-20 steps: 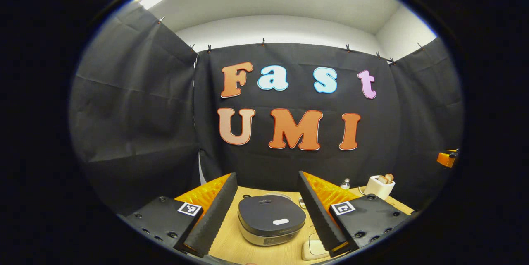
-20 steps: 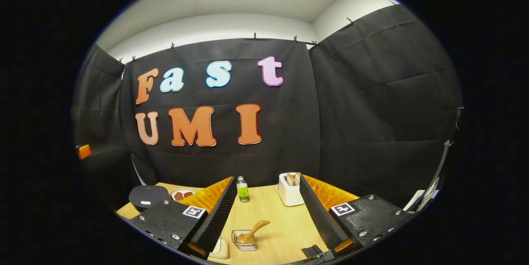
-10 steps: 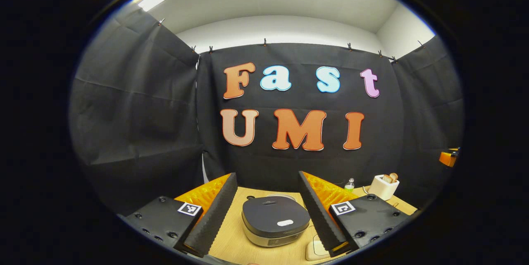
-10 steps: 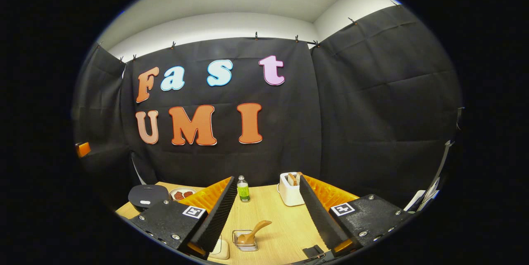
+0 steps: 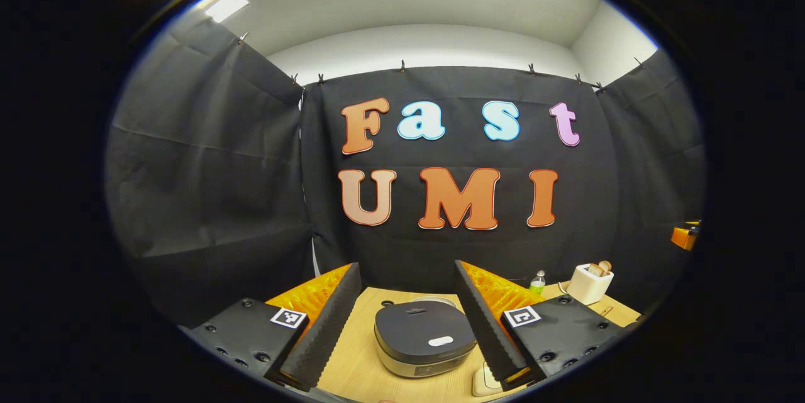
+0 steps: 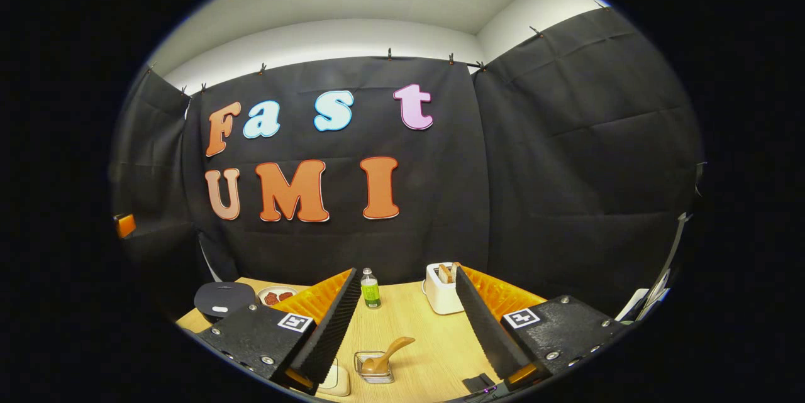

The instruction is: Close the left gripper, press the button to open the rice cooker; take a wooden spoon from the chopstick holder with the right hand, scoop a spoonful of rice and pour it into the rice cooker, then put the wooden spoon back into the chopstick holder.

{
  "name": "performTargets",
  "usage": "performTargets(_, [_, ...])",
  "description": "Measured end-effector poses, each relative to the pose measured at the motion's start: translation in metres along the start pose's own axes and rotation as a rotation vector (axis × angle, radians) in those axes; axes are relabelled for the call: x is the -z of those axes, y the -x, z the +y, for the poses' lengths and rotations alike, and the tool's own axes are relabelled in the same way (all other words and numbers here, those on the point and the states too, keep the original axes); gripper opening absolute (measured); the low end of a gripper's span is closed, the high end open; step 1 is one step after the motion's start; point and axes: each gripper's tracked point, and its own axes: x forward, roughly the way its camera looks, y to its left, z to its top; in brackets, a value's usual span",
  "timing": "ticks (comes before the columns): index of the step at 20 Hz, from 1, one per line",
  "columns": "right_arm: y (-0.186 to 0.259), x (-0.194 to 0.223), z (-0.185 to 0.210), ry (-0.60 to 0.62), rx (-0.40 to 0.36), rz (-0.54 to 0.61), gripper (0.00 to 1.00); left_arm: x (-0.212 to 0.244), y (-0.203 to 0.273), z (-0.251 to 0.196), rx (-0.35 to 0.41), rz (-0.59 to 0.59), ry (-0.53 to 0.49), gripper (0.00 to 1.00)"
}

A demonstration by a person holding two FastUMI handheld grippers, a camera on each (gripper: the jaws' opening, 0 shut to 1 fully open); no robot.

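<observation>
**Two open tools above a counter with a closed rice cooker and a wooden spoon in its holder**

In the left gripper view, the left tool (image 5: 405, 321) is held above a light wooden counter (image 5: 352, 371) with its two fingers spread wide and nothing between them. Framed in the gap sits the rice cooker (image 5: 426, 346), a low round appliance with a dark lid, which is shut. A small pale oval button (image 5: 439, 341) sits on the lid near its front edge. Neither finger touches the cooker. A pale, flat square object (image 5: 483, 383) lies on the counter just right of the cooker, partly hidden by the right finger. Farther right and back stand a small bottle (image 5: 538, 282) with a green label and a white toaster (image 5: 589, 283) with bread slices in it.

In the right gripper view, the right tool (image 6: 409, 321) is likewise wide open and empty. Between its fingers, near the front of the counter, a clear chopstick holder (image 6: 374, 368) holds the wooden spoon (image 6: 388, 356), whose handle leans up to the right. The bottle and toaster stand behind it near the black wall. The rice cooker is far left, beside a small plate (image 6: 277, 295) of reddish food.
</observation>
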Motion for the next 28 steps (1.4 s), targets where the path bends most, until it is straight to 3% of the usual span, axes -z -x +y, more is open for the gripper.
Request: performTargets(28, [0.001,-0.006,-0.003,0.009,0.009,-0.006,0.94,-0.011,0.004,0.001,0.009,-0.026,-0.026,0.95])
